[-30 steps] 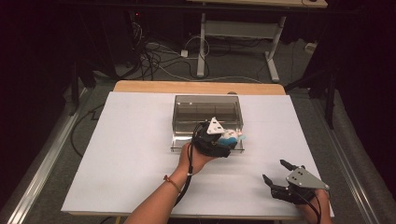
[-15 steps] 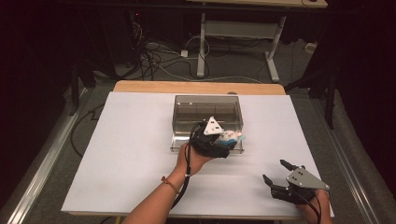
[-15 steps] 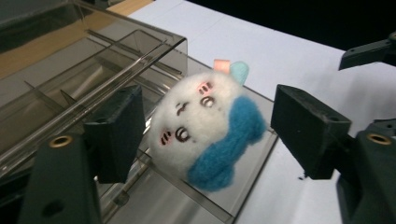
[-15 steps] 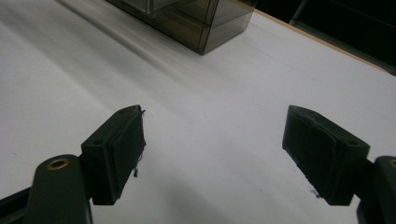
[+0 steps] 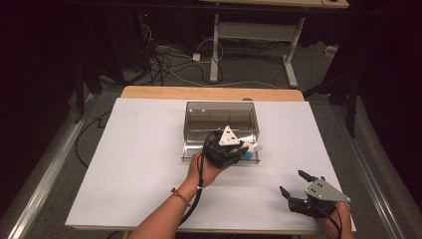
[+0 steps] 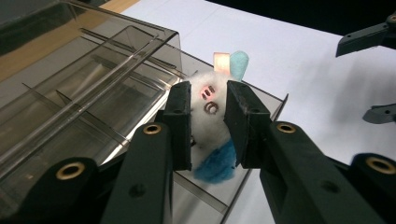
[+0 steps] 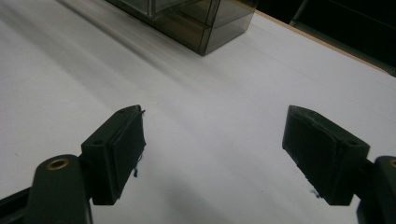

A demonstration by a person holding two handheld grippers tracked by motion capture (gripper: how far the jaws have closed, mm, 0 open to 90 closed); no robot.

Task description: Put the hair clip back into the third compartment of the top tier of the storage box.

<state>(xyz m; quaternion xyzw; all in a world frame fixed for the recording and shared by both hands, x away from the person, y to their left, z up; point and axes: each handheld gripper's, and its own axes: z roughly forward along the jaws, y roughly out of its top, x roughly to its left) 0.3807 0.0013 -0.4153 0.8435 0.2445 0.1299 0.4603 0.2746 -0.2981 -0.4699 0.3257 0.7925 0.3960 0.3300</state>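
A small white plush toy (image 6: 210,100) with pale blue parts sits over the front lip of a smoky clear plastic box (image 6: 93,93). My left gripper (image 6: 208,91) is shut on it, one pad pressing on each side. Its jaws have just been closing onto the toy. From above, the left gripper (image 5: 239,149) is at the front edge of the box (image 5: 221,107), and a bit of the toy (image 5: 252,148) pokes out on its right. My right gripper (image 5: 292,181) rests near the table's front right, open, with nothing between its fingers (image 7: 116,154).
The box has several dividers inside and stands mid-table on a white sheet (image 5: 139,164). The sheet covers a wooden table, whose back edge (image 5: 209,92) shows behind it. Cables and a desk frame lie on the floor beyond. A corner of the box (image 7: 205,23) lies ahead of the right gripper.
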